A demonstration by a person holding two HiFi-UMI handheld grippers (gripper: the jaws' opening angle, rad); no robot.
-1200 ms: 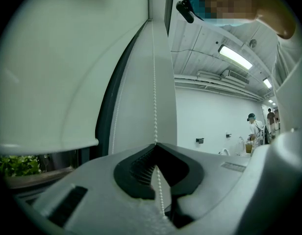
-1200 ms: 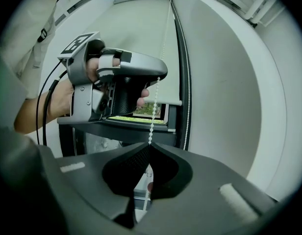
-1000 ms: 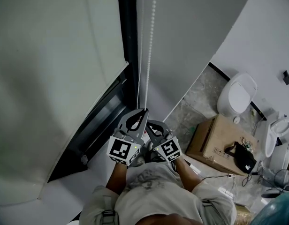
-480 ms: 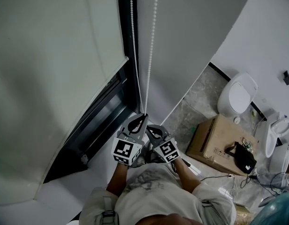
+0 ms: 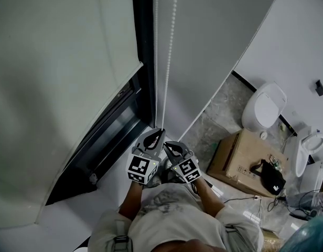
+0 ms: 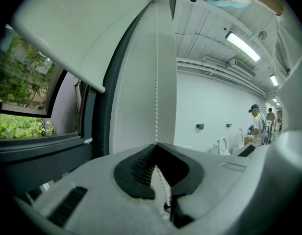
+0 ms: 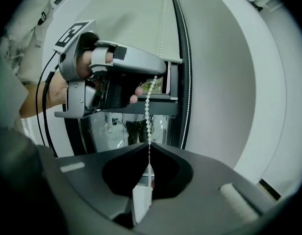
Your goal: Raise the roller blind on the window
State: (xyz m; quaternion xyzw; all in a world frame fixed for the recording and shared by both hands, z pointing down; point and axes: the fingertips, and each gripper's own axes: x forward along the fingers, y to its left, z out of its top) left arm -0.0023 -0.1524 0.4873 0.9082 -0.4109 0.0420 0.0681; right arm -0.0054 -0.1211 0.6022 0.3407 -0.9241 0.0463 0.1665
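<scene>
The pale roller blind (image 5: pixel 62 62) hangs over the dark-framed window (image 5: pixel 111 133), its bottom bar slanting across the left of the head view. A white bead chain (image 5: pixel 168 46) drops beside the frame in two strands. My left gripper (image 5: pixel 161 131) is shut on the chain at its lower end, and the right gripper (image 5: pixel 167 143) is shut on it just below. In the left gripper view the chain (image 6: pixel 156 82) runs down into the left gripper (image 6: pixel 156 144), with the blind (image 6: pixel 82 33) up left. In the right gripper view the chain (image 7: pixel 148 111) hangs from the left gripper (image 7: pixel 107 67) into the right gripper (image 7: pixel 149 144).
A cardboard box (image 5: pixel 240 156) with a black bag (image 5: pixel 271 175) on it stands on the floor to the right. Behind it are a white toilet (image 5: pixel 264 106) and another fixture (image 5: pixel 307 148). The white sill (image 5: pixel 72 219) lies below the window. Two people (image 6: pixel 259 124) stand far off.
Both grippers have gone down a little with the chain. The blind's bottom edge has risen slightly, and the far chain strand has swayed.
</scene>
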